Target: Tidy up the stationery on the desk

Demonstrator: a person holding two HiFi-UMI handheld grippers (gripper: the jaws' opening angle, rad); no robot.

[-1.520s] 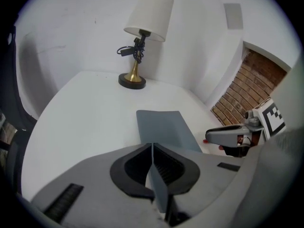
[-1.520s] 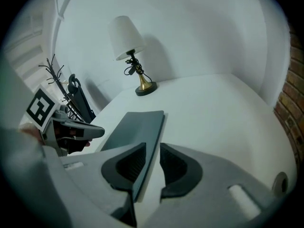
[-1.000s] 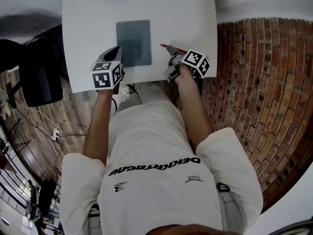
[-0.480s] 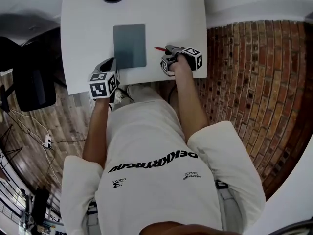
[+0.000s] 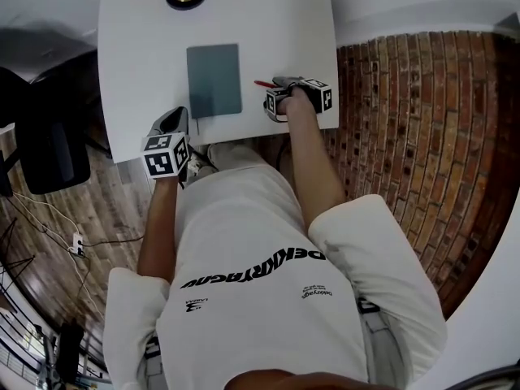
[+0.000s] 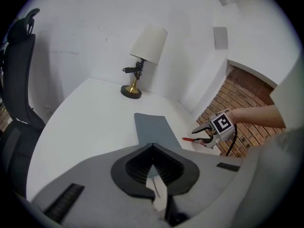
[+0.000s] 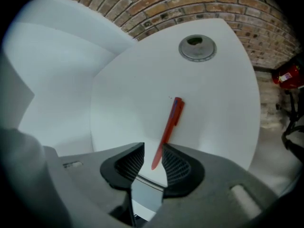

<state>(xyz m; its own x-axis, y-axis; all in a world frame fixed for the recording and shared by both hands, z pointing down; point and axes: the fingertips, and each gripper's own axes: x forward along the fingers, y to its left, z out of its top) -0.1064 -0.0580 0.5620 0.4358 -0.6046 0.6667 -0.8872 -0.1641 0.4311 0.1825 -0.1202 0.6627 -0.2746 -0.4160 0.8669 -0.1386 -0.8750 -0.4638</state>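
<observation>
While the pen [image 7: 171, 120] lies flat on the desk [image 5: 276, 23], we have the right gripper [image 7: 153, 148] tipped down over it, and its fingers [image 7: 126, 163] stand apart with the pen's near end between them. The rest of the pen runs out ahead of them across the bare top. The jaws have just been closing in on it, yet a gap shows on one side and we see no firm press, so we judge the grasp begun but not made. The step in hand, as we read it, is picking up the pen. The next move calls for closing squarely on the thin barrel and keeping the tips low, since a hold this near the end could let the pen swing or slip. The left gripper [image 6: 153, 146] is closed on nothing. A grey pad [image 6: 154, 129] lies just ahead of its fingers, the lamp [image 6: 142, 56] well beyond, and the right gripper off to their right. As for containers, we find no cup, tray or box in any view. Where the pen should end up we cannot say, though beside the pad seems likely.
</observation>
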